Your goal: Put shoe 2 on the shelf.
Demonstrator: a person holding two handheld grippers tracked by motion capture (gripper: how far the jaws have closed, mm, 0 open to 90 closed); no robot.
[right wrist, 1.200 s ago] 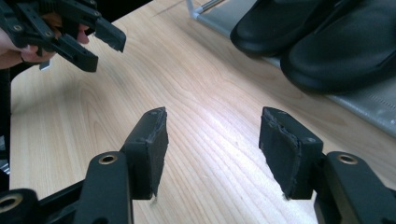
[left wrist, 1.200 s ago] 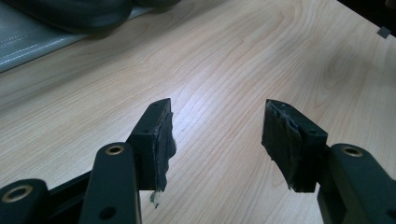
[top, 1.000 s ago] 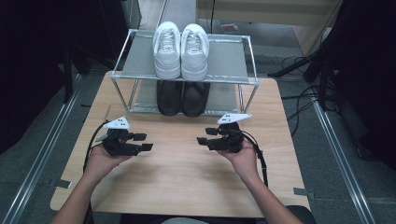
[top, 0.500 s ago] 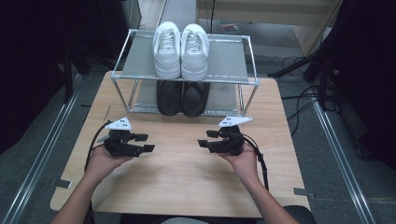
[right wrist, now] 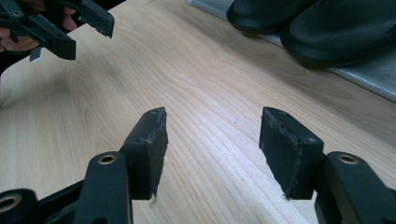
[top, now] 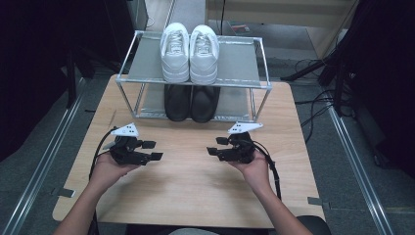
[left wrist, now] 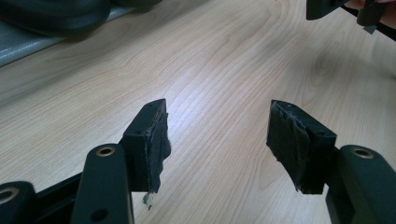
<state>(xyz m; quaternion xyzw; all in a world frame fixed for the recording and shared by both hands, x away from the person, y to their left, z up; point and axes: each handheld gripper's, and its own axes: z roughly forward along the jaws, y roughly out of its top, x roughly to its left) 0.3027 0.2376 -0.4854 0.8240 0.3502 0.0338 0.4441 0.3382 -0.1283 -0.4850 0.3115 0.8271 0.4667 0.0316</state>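
Both hands hold their grippers low over the wooden table [top: 191,191], facing each other. My left gripper [top: 152,150] [left wrist: 217,126] is open; its jaws have just been opening, with nothing but bare wood between them. My right gripper [top: 216,146] [right wrist: 212,135] is also open and holds nothing. The left gripper view catches the right gripper [left wrist: 327,9] at its top right. The left gripper [right wrist: 70,28] appears at the top left of the right gripper view.
A metal two-shelf rack [top: 244,63] stands at the table's far edge. White sneakers [top: 190,51] sit on its top shelf, black shoes [top: 192,102] [right wrist: 327,28] [left wrist: 51,14] on the lower one. Cables trail on the floor at right.
The left gripper's jaws look slightly wider apart than a second ago. Both hands have kept their places.
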